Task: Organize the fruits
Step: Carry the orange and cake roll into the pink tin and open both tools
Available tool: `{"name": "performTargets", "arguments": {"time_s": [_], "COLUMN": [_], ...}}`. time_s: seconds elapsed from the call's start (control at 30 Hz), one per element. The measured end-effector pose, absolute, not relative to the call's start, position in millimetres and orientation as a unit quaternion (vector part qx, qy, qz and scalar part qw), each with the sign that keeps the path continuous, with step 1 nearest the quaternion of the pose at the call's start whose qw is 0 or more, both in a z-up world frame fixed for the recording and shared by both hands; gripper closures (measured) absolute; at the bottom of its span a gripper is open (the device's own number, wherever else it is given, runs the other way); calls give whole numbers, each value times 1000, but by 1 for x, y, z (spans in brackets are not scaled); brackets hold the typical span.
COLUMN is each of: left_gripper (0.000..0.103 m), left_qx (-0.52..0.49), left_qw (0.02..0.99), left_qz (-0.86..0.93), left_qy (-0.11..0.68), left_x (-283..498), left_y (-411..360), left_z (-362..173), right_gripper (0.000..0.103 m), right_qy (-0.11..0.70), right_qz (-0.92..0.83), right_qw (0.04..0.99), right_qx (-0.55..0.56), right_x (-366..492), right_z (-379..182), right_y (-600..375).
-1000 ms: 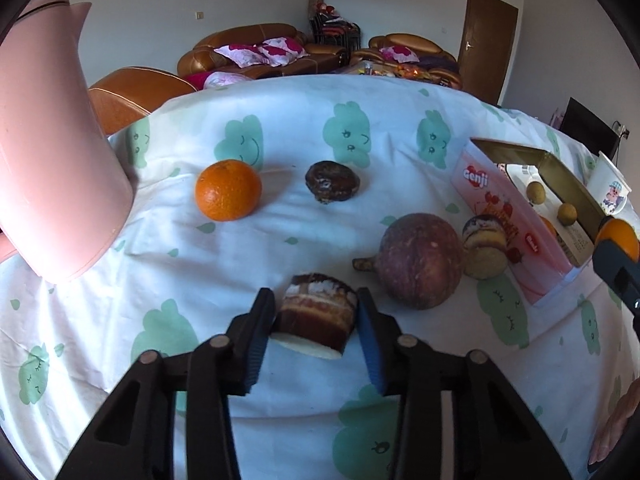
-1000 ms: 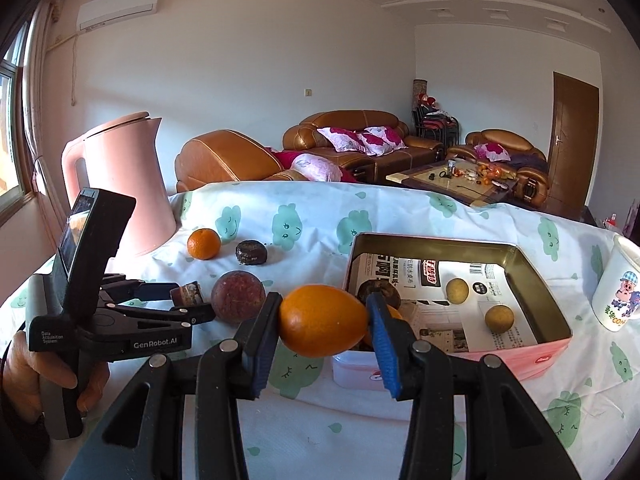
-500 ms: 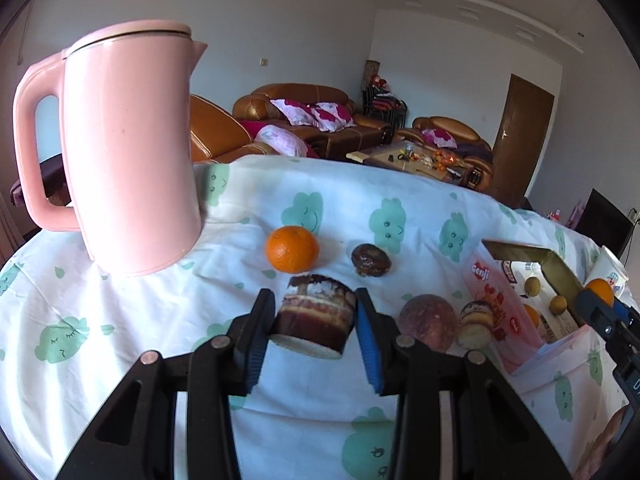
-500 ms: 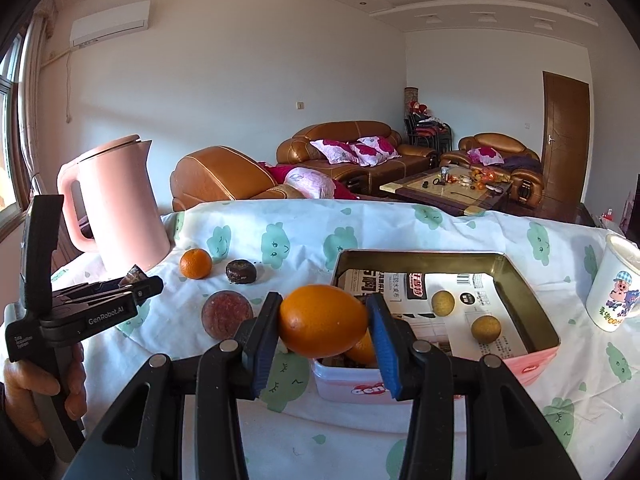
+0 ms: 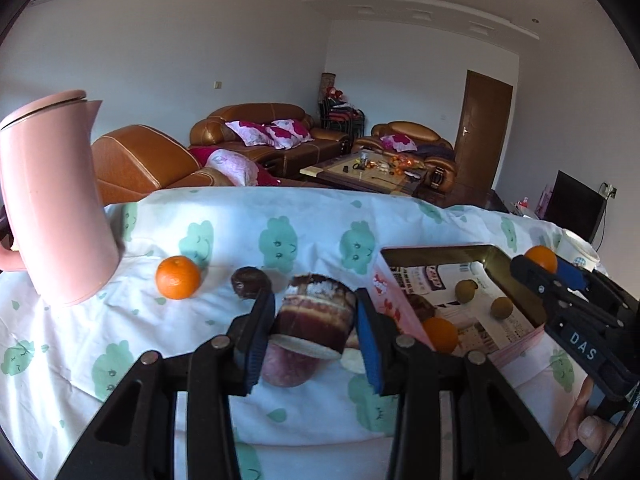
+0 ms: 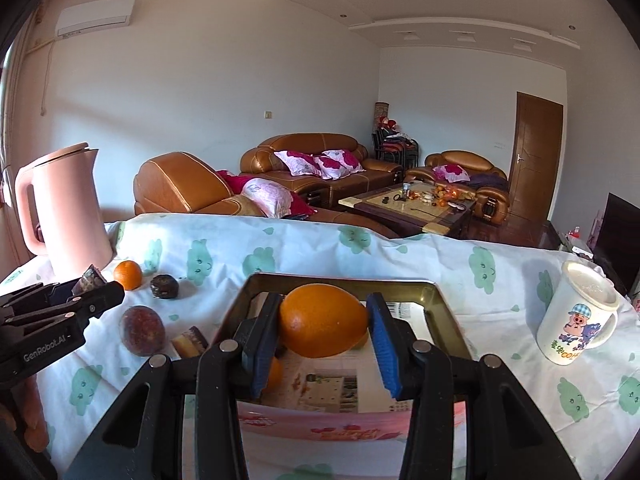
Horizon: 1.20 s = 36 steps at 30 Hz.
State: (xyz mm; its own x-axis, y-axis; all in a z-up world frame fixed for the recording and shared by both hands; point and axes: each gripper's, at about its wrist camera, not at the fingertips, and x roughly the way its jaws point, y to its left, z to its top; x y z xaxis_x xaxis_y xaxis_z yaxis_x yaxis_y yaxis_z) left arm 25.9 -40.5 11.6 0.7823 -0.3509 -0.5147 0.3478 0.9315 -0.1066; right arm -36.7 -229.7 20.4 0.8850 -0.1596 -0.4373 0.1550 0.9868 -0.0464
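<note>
Claws over the box, both loaded

Left claw pinches a cut fruit piece btw its blue pads, held up off the desk. Vs 0.5 s ago the view has swung right: the pink kettle, then big and centred-left, now sits at the far left edge, and the pink-sided box has come in just right of the claw, near touching the right finger in view. Small orange and dark wrinkled fruit lie ahead-left of the claw on the cloth. Round purple fruit shows below/behind the held piece, mostly hidden. In the box: a small orange fruit and two brownish-green fruits on printed paper.

Right claw grips a large orange btw its pads. 0.5 s ago it hung short of the box's near wall; now the orange is above the box interior, gold rim framing it from behind. Can't tell height above the paper. Purple fruit and another cut piece lie left of this claw on the desk; white cartoon mug stands well to the right. Left claw enters at far left, lower than before, w/ its cut piece at the tip.
</note>
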Motion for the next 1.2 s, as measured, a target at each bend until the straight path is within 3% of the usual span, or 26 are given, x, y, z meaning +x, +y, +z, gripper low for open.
{"name": "performTargets", "arguments": {"time_s": [0.7, 1.2], "left_gripper": [61, 61], "left_qx": [28, 48], "left_qw": [923, 915], "left_qz": [-224, -216], "left_qy": [311, 336], "left_x": [55, 66], "left_y": [-165, -179], "left_z": [-1, -13], "right_gripper": [57, 57], "right_qy": [266, 305], "right_qz": [-130, -87], "right_qw": [954, 948], "right_qx": [37, 35], "right_x": [-5, 13], "right_z": [4, -8], "right_y": [-311, -312]}}
